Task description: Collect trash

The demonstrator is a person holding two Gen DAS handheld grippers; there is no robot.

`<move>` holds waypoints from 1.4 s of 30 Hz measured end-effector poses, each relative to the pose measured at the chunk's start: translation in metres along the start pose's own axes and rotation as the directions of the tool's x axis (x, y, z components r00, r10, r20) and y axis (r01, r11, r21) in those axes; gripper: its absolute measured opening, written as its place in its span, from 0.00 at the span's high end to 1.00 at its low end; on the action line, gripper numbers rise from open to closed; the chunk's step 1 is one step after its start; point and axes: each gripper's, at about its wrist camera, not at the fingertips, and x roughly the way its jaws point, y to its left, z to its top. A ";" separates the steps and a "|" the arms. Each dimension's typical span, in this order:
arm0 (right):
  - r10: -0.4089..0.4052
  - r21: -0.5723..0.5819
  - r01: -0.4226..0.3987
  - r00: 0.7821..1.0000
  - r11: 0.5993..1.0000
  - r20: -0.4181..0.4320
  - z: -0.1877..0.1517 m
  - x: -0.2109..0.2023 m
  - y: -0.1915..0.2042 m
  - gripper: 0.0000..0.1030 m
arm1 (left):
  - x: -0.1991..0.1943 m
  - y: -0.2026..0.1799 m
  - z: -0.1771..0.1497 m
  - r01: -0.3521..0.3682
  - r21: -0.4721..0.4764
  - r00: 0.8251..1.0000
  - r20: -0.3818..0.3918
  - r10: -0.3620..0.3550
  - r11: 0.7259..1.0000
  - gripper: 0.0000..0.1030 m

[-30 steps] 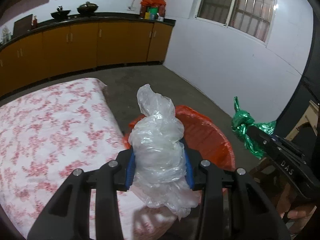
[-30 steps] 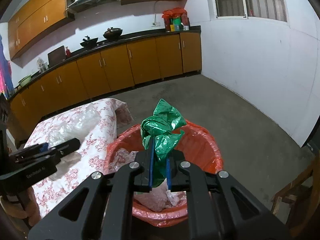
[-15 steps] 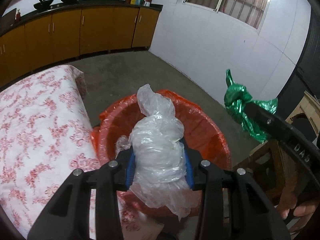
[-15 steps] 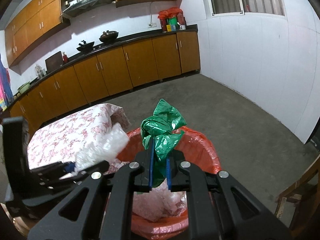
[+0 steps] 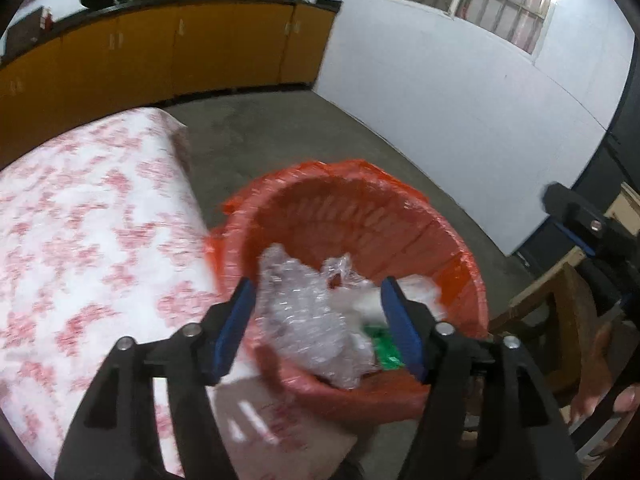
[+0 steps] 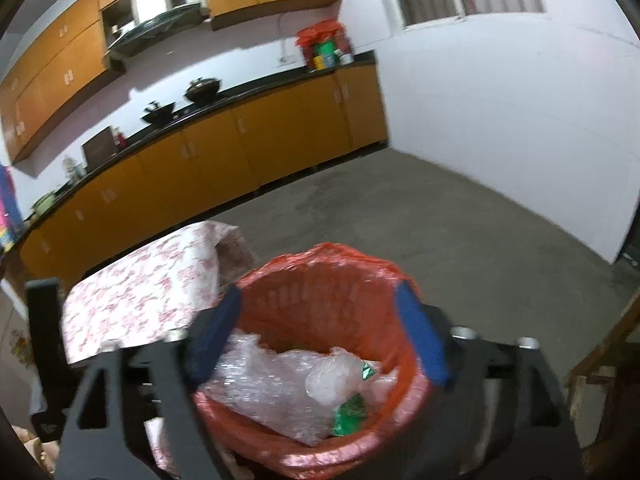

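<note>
Both tools are spread wide and hold nothing. The left tool (image 5: 318, 324) sits at lower centre of its view, over the near rim of the red bin (image 5: 460, 252). The right tool (image 6: 318, 336) frames the same bin (image 6: 404, 396) at lower centre of its view. The trash is in the bin: a clear bag (image 6: 332, 380) on crumpled clear plastic (image 6: 256, 384), with a green bag (image 6: 350, 412) peeking out beside it; the green (image 5: 386, 350) also shows in the left view. The floral worktop (image 5: 88, 240) fills the left of that frame, beside the bin.

Risks, as I judge them: the light plastic lies heaped, so a careless withdrawal could snag it or the liner and drag trash out. A low finger could catch the rim and tip the bin.
</note>
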 end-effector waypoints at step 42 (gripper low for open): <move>-0.055 -0.256 0.078 0.994 0.964 0.097 -0.087 -0.147 0.128 0.02 | -0.272 0.053 -0.138 -0.439 -0.215 0.803 0.342 0.488 0.873 0.04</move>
